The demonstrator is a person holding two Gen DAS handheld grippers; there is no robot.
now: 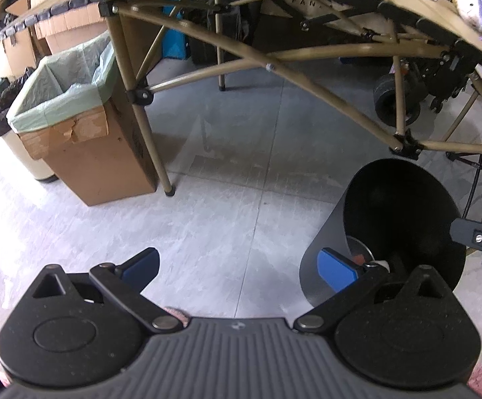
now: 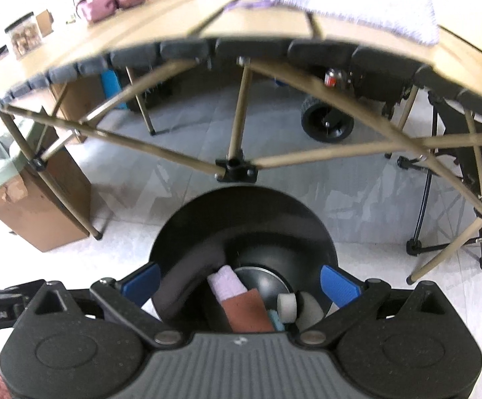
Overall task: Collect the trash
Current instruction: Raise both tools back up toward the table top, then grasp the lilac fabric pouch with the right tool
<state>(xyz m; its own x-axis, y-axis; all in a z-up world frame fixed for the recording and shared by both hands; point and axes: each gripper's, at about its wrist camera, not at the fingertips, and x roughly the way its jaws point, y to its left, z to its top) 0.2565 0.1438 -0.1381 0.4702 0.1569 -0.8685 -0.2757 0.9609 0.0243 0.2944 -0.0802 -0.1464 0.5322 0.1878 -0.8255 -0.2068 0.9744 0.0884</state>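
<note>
Two grippers, left (image 1: 239, 271) and right (image 2: 239, 282), gape wide, empty; right hangs over a round black bin (image 2: 241, 219) holding crumpled scraps (image 2: 237, 296).

Black bin (image 2: 241, 219) upright on floor; trash (image 2: 241, 302) inside

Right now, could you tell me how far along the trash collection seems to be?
Some is done: the black bin already holds scraps, a lilac cloth piece, a brown piece and a white roll. Nothing is in hand; the right gripper above the bin and the left gripper are both open. Clutter remains on the folding table.
</note>
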